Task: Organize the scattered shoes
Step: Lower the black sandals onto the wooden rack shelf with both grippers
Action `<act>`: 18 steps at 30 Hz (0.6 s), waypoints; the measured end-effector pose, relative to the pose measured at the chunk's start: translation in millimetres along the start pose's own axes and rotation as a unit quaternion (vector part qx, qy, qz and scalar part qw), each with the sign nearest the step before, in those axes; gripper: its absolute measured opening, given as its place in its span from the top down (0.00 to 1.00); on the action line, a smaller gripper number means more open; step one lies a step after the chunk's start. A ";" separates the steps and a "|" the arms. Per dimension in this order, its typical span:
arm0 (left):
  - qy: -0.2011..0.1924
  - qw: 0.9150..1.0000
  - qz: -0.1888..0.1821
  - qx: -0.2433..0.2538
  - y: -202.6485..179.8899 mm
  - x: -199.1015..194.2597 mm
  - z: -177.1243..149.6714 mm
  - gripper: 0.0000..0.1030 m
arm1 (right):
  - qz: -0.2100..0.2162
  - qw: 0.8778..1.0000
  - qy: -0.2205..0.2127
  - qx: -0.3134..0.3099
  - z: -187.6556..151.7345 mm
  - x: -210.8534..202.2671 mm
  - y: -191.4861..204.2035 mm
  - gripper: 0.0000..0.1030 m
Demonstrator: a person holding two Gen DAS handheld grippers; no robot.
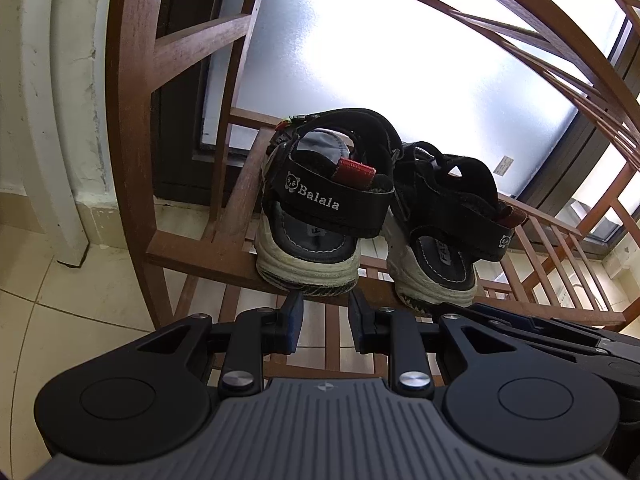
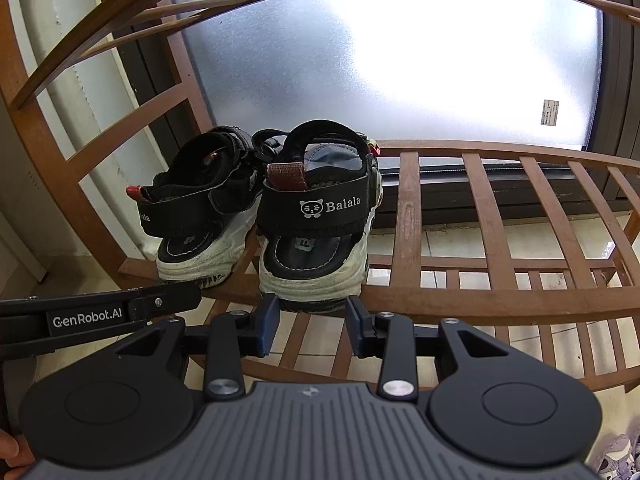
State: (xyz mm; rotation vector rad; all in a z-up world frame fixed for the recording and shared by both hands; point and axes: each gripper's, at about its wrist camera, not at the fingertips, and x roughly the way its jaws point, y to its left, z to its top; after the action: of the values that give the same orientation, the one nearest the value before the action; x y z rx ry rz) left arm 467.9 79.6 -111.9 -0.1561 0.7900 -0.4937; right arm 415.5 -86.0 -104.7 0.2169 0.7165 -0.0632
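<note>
Sandals paired on the rack

Left sandal (image 1: 320,216) and right sandal (image 2: 320,220) side by side, heels out, mid-frame on wooden rack (image 2: 408,200). Left gripper (image 1: 325,312) and right gripper (image 2: 312,316) spread, empty, just below heels. Other shoes: none visible.

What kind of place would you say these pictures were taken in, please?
Probably a home entryway or balcony: a wooden slatted shoe rack holding a pair of black sandals, a frosted glass door behind, and a tiled floor.

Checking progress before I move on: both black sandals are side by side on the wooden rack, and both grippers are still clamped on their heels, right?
Not quite. Both sandals sit side by side on the wooden rack, but the left gripper and right gripper are open, holding nothing, as both wrist views show.
</note>
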 end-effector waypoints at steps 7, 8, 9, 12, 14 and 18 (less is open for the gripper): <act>0.001 1.000 0.006 -0.003 -0.2 5.7 2.1 0.74 | 0.000 1.000 -0.005 0.008 4.8 7.4 -1.5 0.58; 0.000 1.000 0.006 0.000 -1.1 5.4 2.1 0.74 | 0.000 1.000 -0.006 0.010 5.8 8.3 -2.0 0.58; -0.001 1.000 0.007 0.002 -1.3 5.8 2.2 0.74 | 0.000 1.000 -0.007 0.012 7.0 9.6 -2.7 0.58; -0.002 1.000 0.008 0.000 -1.5 5.8 4.0 0.74 | 0.000 1.000 -0.009 0.015 10.8 13.6 -3.9 0.58; -0.004 1.000 0.008 -0.004 -1.2 5.7 5.6 0.74 | 0.000 1.000 -0.008 0.012 11.4 14.7 -3.5 0.58; -0.005 1.000 0.014 0.000 -0.2 9.2 10.4 0.74 | 0.000 1.000 -0.008 0.007 12.7 16.9 -2.7 0.58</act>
State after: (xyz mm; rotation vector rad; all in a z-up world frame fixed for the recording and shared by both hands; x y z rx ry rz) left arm 480.8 74.5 -110.5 -0.1480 0.7812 -0.4668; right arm 436.1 -91.1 -107.0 0.2292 0.6999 -0.0690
